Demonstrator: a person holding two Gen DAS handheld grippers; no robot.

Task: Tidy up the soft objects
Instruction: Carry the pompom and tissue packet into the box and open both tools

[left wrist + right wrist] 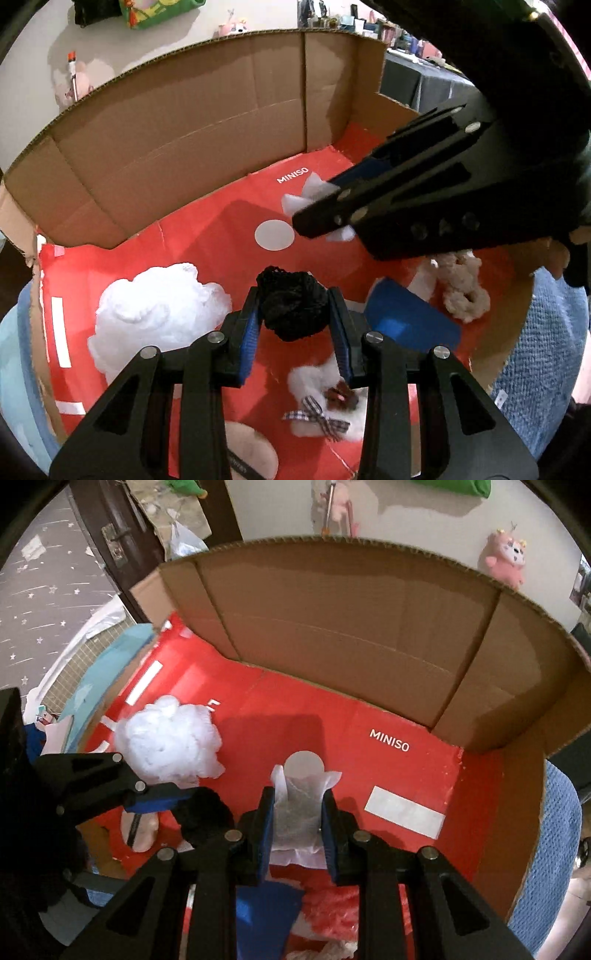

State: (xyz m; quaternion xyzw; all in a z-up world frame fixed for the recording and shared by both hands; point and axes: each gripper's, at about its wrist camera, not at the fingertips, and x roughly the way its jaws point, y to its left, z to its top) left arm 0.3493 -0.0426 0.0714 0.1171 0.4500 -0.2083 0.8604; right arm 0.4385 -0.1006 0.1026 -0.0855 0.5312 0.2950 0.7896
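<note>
Beyond my claws — pale wall (406, 520), dark door (110, 528) at left, star-patterned grey floor covering (40, 602), dark-draped table (421, 81) at right.

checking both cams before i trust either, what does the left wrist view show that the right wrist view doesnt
Left wrist only: a cream knotted rope toy and a white plush with a checked bow.

Right wrist only: a pink plush against the wall behind the box.

Both: the left gripper shut on a black mesh ball, the right gripper shut on a white pouch, and white stuffing.

Fluffy ball (159, 314) lies in box (184, 122), left.
</note>
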